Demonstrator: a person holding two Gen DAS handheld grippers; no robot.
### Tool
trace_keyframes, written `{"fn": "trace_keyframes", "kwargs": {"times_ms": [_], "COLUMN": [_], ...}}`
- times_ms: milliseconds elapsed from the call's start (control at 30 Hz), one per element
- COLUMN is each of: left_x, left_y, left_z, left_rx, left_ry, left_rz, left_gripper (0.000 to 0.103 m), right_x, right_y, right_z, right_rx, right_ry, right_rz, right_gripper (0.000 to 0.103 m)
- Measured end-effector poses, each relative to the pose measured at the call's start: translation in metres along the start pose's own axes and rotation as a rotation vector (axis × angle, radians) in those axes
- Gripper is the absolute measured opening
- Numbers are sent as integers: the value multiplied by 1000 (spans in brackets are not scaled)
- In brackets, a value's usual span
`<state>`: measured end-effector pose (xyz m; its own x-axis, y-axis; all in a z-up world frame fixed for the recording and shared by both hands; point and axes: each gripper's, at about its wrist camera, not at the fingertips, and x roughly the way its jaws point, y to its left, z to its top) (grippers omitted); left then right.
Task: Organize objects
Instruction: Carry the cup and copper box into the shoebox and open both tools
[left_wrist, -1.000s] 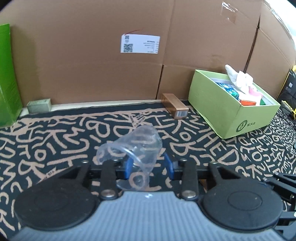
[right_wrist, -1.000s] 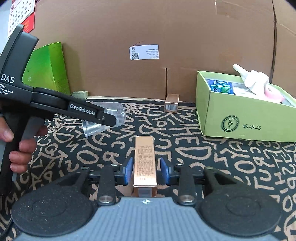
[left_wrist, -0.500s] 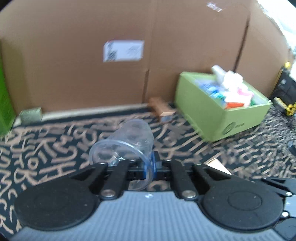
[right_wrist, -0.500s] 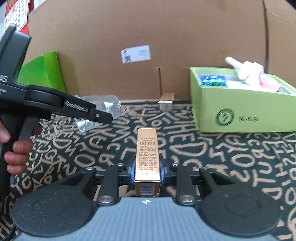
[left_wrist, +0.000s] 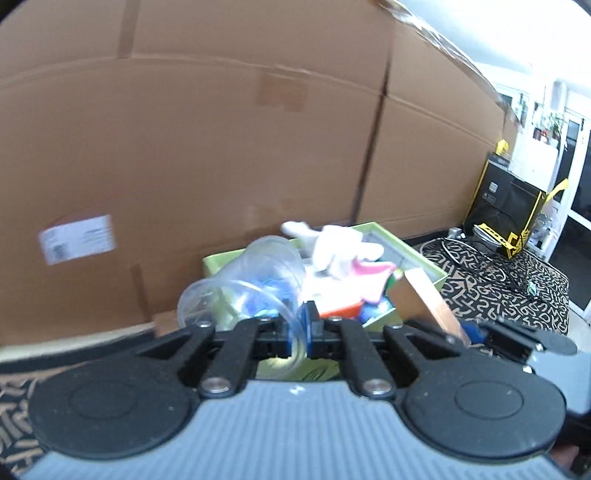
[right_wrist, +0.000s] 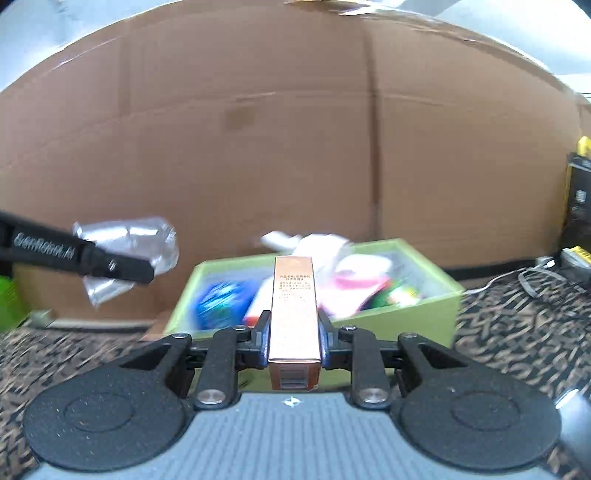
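A: Now, what is being held by the left gripper (left_wrist: 303, 328)?

B: A clear plastic cup (left_wrist: 255, 280) is being pinched by its wall, the jaws being closed almost fully on the thin plastic. The cup is being carried on its side, in the air.

A: And by the right gripper (right_wrist: 293, 338)?

B: A narrow copper-coloured carton (right_wrist: 293, 314) is being clamped between the pads, lengthwise, its barcode end being pointed back toward the camera.

A: Where are both being held?

B: Just in front of the green box (right_wrist: 417, 317), above the patterned cloth (right_wrist: 517, 325). In the left view the cup is being seen against the box's contents, with the carton just to its right.

A: What is lying in the box?

B: A white soft toy (left_wrist: 336, 247), something pink and something blue; blur is keeping the rest from being made out. A cardboard wall (right_wrist: 295, 147) is standing behind.
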<state>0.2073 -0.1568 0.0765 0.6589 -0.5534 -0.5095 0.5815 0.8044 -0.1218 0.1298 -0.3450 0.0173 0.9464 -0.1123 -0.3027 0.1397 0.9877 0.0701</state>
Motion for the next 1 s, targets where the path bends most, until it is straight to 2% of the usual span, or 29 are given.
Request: {"fn": "trace_keyframes", "kwargs": {"times_ms": [133, 300, 400, 500, 533, 567, 600, 633, 667, 767, 833, 900, 1000], "left_x": [38, 86, 108, 127, 131, 133, 132, 130, 127, 120, 113, 105, 87], "left_y": [-19, -27, -27, -26, -24, -23, -21, -19, -18, -19, -22, -27, -30], "left_z": [20, 38, 40, 35, 32, 29, 25, 22, 19, 14, 11, 8, 4], "left_rx": [32, 2, 5, 23, 24, 26, 26, 27, 34, 59, 59, 56, 66], "left_ry": [8, 33, 42, 67, 74, 76, 66, 48, 31, 18, 1, -24, -27], "left_rz": [-4, 5, 17, 37, 40, 38, 40, 49, 58, 64, 77, 91, 81], "left_gripper": [6, 6, 6, 9, 20, 30, 51, 63, 66, 79, 102, 103, 103], "right_x": [35, 71, 86, 103, 105, 103, 98, 91, 84, 67, 58, 51, 45], "right_y": [-32, -51, -50, -47, -46, -45, -45, -45, -46, -47, -46, -48, -42], "right_z": [15, 24, 21, 10, 5, 1, -3, -5, -6, -5, -4, -3, 0], "right_rx": [15, 43, 38, 5, -15, -29, -33, -31, -28, -31, -22, -9, 3], "right_ry": [8, -2, -15, 39, 52, 46, 28, 4, -17, -46, -39, -31, -16], "right_rz": [-55, -56, -31, 19, 19, 12, 1, -7, -14, -33, -40, -46, -37], "right_gripper": [28, 28, 28, 28, 28, 35, 46, 54, 63, 69, 73, 79, 82]}}
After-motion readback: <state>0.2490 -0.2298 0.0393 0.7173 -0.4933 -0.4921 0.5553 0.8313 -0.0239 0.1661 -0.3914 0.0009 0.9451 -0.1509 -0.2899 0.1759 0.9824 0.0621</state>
